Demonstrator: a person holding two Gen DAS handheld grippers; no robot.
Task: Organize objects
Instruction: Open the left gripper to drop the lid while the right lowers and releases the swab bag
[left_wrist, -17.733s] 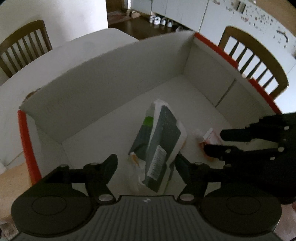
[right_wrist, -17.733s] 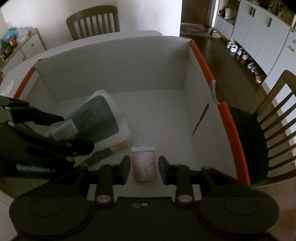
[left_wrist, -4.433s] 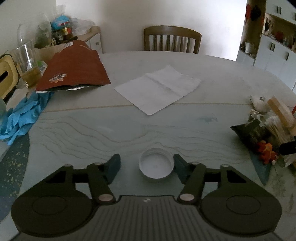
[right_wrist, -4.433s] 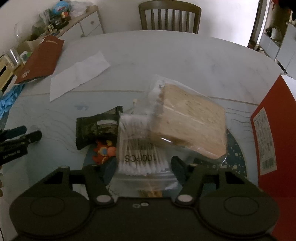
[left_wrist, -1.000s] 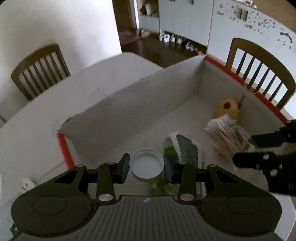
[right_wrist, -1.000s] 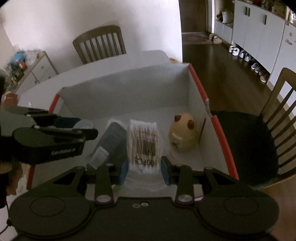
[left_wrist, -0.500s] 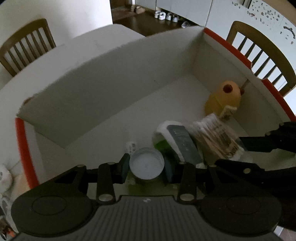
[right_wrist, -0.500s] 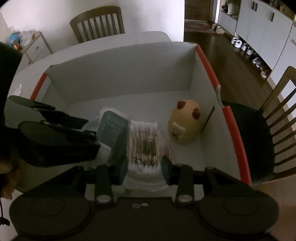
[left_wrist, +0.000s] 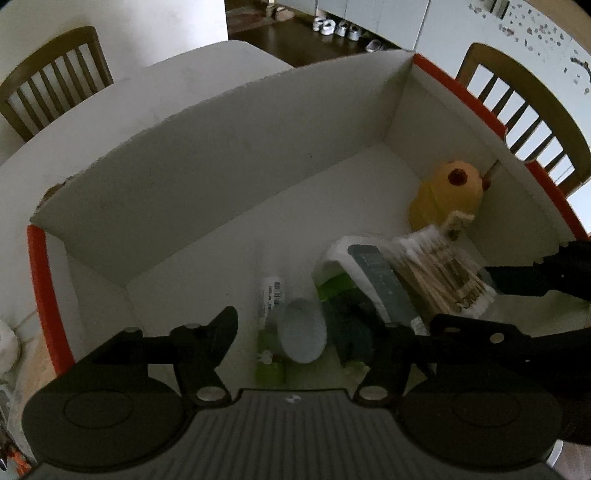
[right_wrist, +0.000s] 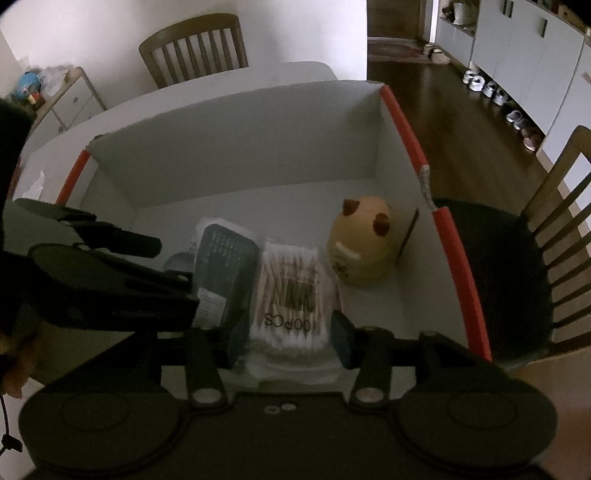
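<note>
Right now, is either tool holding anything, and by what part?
Nothing is held. The left tool has just opened off the white lid; the right tool has just opened off the cotton swab pack. Both lie in the box.

Left black two-finger gripper: pointing steeply down, jaws just opened, standing apart with a clear gap each side, pads pressing nothing. Right black two-finger gripper: also angled steeply down, jaws just widened, pads clear on both sides. Both grippers side by side, near each other.
</note>
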